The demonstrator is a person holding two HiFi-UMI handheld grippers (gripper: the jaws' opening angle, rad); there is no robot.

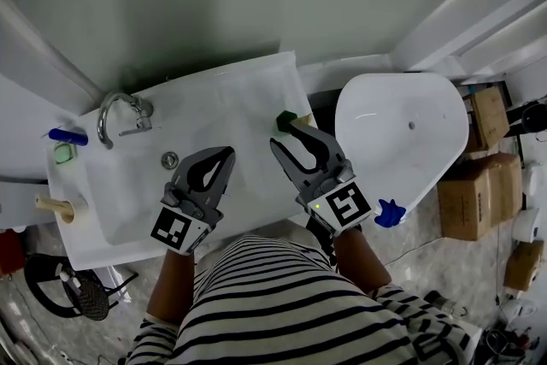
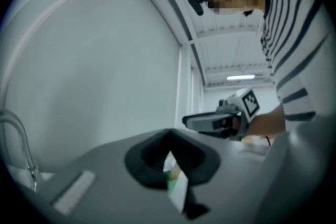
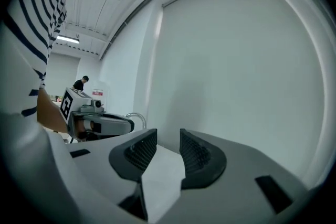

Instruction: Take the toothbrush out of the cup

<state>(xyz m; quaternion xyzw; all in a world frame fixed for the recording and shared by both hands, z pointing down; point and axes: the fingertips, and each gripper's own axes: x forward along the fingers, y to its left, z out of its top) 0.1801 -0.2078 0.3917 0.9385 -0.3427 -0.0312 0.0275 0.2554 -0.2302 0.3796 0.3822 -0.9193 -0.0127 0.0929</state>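
Note:
A small dark green cup point(image 1: 286, 120) stands on the right back part of the white washstand point(image 1: 239, 98). I cannot make out a toothbrush in it. My right gripper point(image 1: 287, 136) is open, its tips just short of the cup and nothing between the pads point(image 3: 195, 153). My left gripper point(image 1: 228, 152) is shut and empty, over the washstand to the left of the cup. In the left gripper view a green and white sliver point(image 2: 176, 181) shows past the closed jaws, and the right gripper point(image 2: 226, 119) is beyond them.
A chrome tap point(image 1: 115, 111) and basin drain point(image 1: 170, 159) lie to the left. A blue item point(image 1: 67, 135), a green dish point(image 1: 62, 154) and a beige piece point(image 1: 55, 205) sit at the washstand's left edge. A white bowl point(image 1: 402, 132) and cardboard boxes point(image 1: 479, 184) stand to the right.

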